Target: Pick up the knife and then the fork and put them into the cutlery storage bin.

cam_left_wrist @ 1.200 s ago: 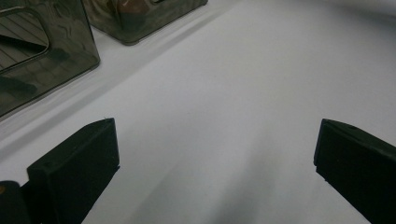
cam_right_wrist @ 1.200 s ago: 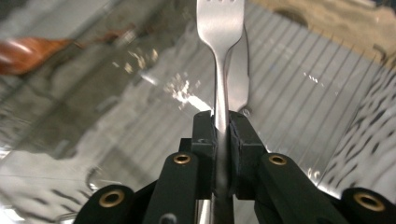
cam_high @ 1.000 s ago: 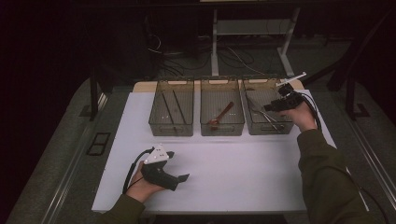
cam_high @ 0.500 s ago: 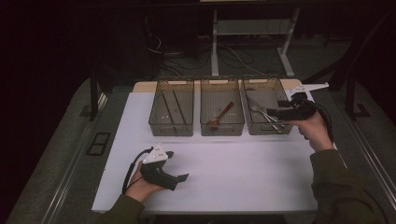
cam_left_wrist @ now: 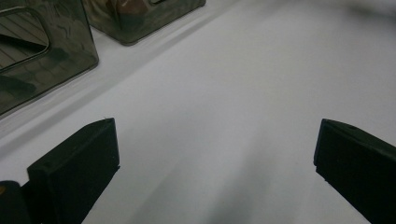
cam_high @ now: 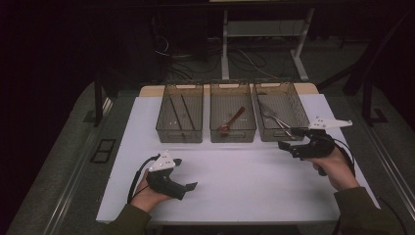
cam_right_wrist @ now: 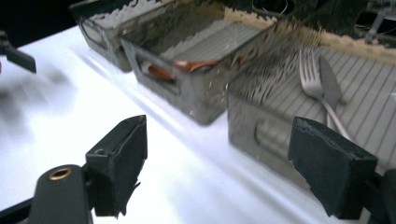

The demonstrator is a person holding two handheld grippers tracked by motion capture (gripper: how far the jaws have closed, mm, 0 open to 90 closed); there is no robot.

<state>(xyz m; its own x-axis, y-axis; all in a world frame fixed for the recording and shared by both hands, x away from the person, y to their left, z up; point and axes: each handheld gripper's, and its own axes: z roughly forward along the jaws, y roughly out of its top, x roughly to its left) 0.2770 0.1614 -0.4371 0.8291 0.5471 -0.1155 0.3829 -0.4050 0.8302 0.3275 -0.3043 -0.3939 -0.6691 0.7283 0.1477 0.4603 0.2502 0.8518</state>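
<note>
The right gripper [cam_high: 289, 146] is held with jaws wide, having just been opening, nothing between them; it is kept just in front of the right-hand smoked transparent plastic bin [cam_high: 284, 100], in which a silver metal fork [cam_right_wrist: 312, 77] and a knife [cam_right_wrist: 330, 84] are laid; the left gripper [cam_high: 188, 186] — jaws wide, empty — is rested low over the white worktop [cam_high: 244, 171], well apart from the bins.

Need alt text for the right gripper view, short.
The right gripper's two black jaws stand open with nothing between them, over a white table, facing a row of smoky clear bins. The nearest bin holds a metal fork; the middle bin holds a brown utensil.
</note>
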